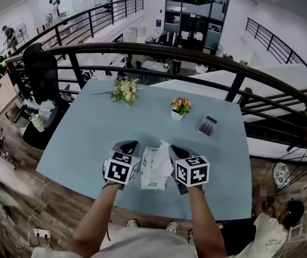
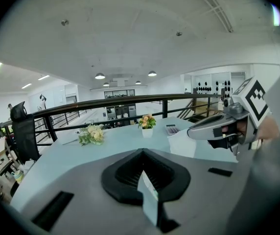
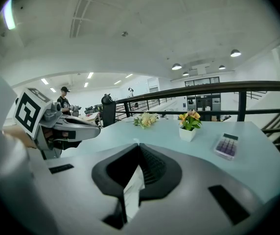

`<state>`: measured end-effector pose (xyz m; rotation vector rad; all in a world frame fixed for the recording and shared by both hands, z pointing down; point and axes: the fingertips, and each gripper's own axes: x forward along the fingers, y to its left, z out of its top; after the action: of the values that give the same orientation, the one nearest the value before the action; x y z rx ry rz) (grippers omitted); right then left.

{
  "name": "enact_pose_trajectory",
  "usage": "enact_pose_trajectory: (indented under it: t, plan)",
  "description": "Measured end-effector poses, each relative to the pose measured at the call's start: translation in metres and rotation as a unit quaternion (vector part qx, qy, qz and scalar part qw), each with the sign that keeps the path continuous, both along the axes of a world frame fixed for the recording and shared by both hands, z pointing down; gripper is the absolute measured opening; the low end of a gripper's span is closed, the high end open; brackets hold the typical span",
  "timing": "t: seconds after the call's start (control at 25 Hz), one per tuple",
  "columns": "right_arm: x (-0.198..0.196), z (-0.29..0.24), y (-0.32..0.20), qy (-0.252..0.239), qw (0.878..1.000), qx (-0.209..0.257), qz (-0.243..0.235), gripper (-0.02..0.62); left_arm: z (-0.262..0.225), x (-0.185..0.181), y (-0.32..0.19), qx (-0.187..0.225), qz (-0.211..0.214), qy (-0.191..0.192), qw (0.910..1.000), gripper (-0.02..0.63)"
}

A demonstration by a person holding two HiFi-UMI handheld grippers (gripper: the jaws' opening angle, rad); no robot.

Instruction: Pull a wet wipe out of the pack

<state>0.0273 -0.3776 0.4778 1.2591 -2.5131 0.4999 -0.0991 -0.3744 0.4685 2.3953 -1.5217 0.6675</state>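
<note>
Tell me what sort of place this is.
Probably an office mezzanine: the table sits by a curved black railing, with an office chair beside it and desks on the floor below.

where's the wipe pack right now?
Head view: the wipe pack sits centred at the table's near edge, between the left claw, which pinches its edge, and the right claw, shut on a wipe sticking up from it.

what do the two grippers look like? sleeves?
Left gripper and right gripper match: grey shells, black ribbed lining, black slots on the jaw faces, a white cube with black square markers on each. No cables in view. Forearms bare; shirt light grey.
</note>
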Motion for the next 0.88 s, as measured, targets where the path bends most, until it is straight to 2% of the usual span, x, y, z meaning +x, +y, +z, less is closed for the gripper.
enact_pose_trajectory:
  t: [0.88]
  plan:
    - [0.022,-0.038,-0.011,-0.013,0.999,0.030,-0.008,0.006,-0.026,0.007,-0.005,0.022,-0.023,-0.003,0.9995,-0.005]
